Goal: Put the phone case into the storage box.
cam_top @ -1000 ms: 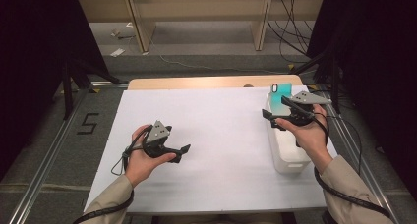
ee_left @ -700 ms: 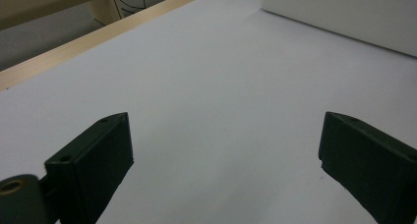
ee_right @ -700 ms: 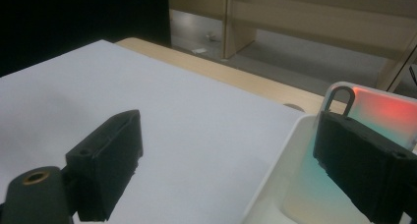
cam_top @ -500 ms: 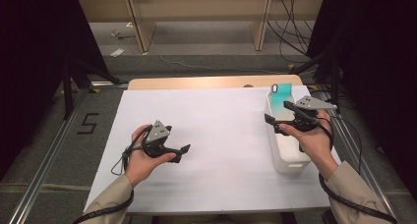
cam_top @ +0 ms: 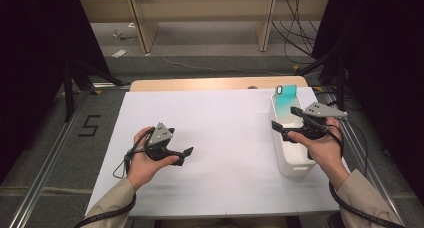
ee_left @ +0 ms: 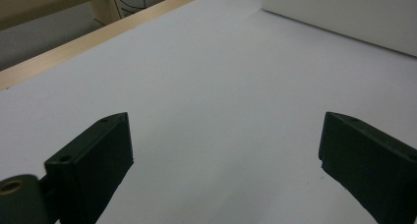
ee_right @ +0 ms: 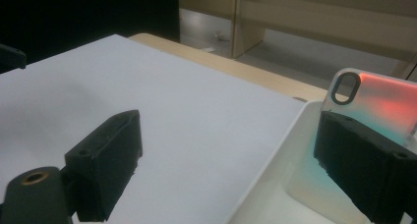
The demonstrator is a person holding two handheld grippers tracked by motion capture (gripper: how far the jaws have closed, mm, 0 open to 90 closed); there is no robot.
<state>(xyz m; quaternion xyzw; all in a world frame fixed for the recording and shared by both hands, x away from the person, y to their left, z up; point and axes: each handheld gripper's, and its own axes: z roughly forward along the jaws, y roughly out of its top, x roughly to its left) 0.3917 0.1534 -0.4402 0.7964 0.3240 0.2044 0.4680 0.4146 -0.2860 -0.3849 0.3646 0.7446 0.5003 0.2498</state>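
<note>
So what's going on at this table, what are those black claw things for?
A person sits at a white table with a hand-held gripper in each hand. The left gripper is open and rests low over bare table, holding nothing. The right gripper is open too, held over the rim of a white bin at the table's right edge. A teal phone case leans in the bin's far end, not gripped.

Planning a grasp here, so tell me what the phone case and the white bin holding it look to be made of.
Phone case: looks like translucent plastic or soft silicone, glossy, with a teal-to-orange tint; light passes through it and the camera cutout has a dark rim. Which of the two is unclear.

White bin: seems to be opaque moulded plastic, smooth and slightly satin, judging by its rounded rim and even white walls.
</note>
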